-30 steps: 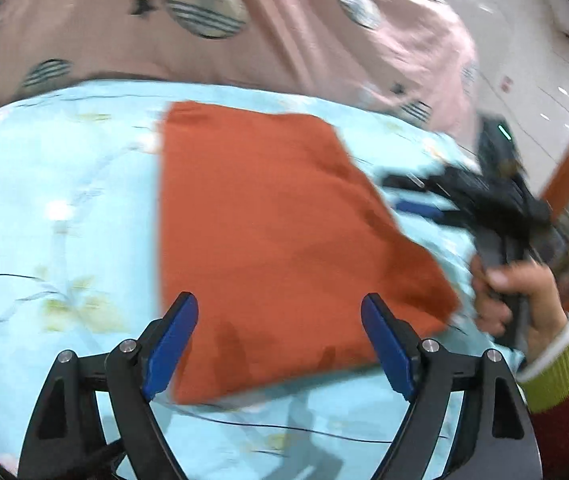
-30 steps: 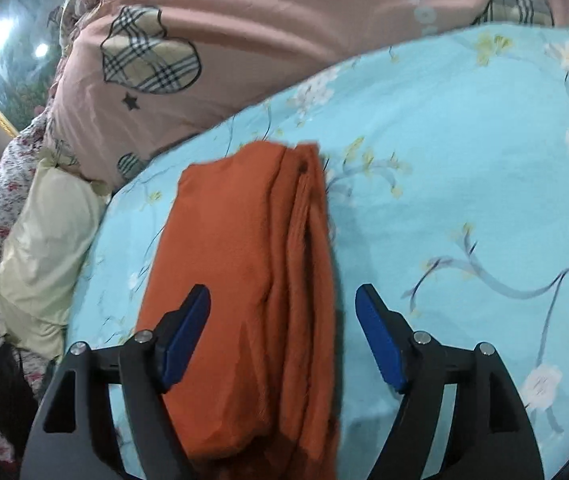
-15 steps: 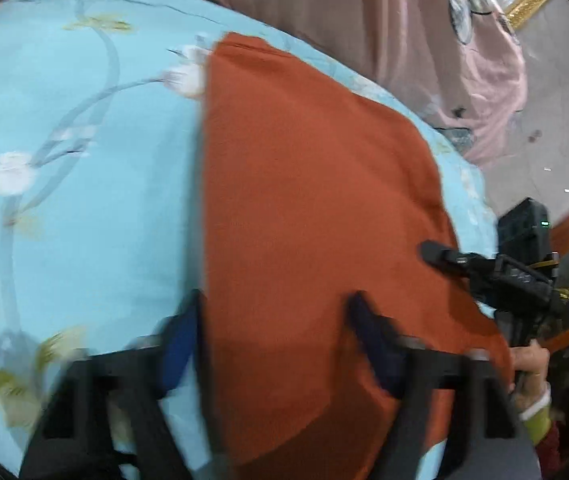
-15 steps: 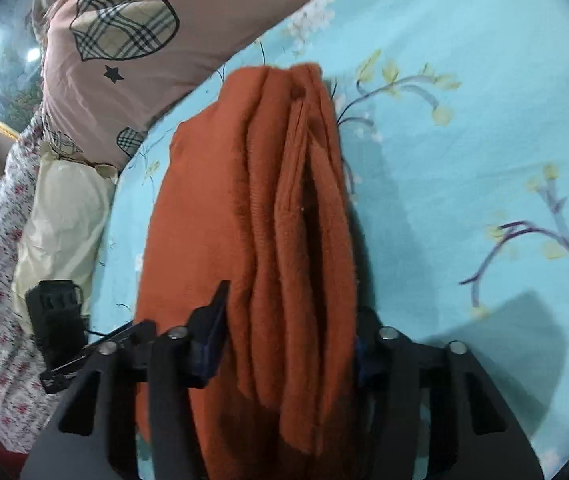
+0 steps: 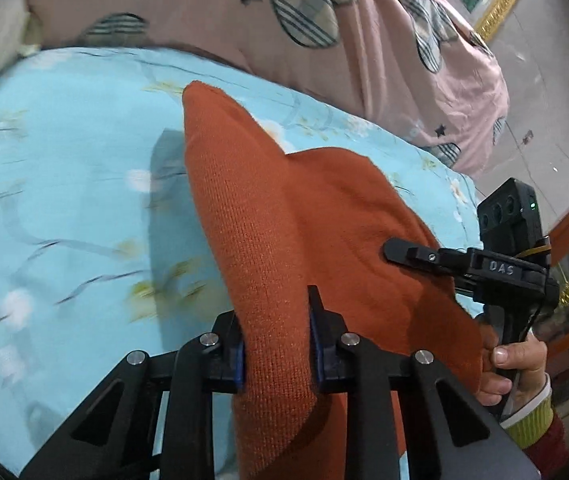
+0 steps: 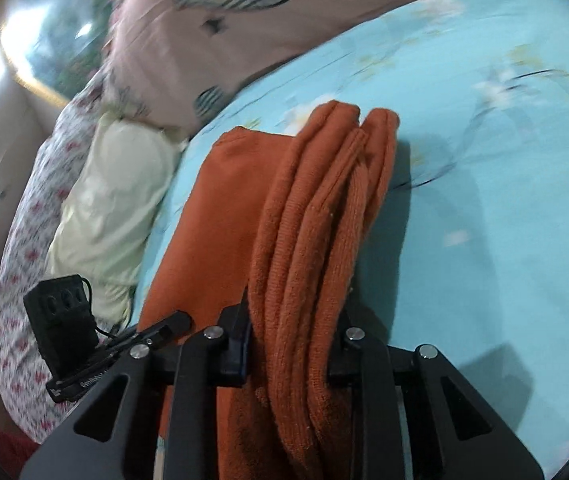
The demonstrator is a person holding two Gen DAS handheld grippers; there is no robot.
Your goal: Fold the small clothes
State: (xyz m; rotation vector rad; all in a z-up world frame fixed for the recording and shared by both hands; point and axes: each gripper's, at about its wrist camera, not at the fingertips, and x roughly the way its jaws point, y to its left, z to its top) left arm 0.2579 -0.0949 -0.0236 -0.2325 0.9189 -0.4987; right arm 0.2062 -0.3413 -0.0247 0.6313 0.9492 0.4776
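Fingers (image 5: pixel 316 340) closing on rust-orange knit garment (image 5: pixel 324 208), folded, layered edge bunched

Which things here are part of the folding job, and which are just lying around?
Job:
- orange garment
- left gripper, clamped on one edge
- right gripper, clamped on the bunched edge

Lying about:
- blue floral sheet
- pink quilt
- pale yellow pillow

Rust-orange knit garment (image 5: pixel 324 216), folded, on the bed.
One folded edge bunched and raised between the left tongs' (image 5: pixel 276 340) pads; the stacked layered edge (image 6: pixel 316 240) pinched between the right tongs' (image 6: pixel 292 344) pads. Middle sags between them.
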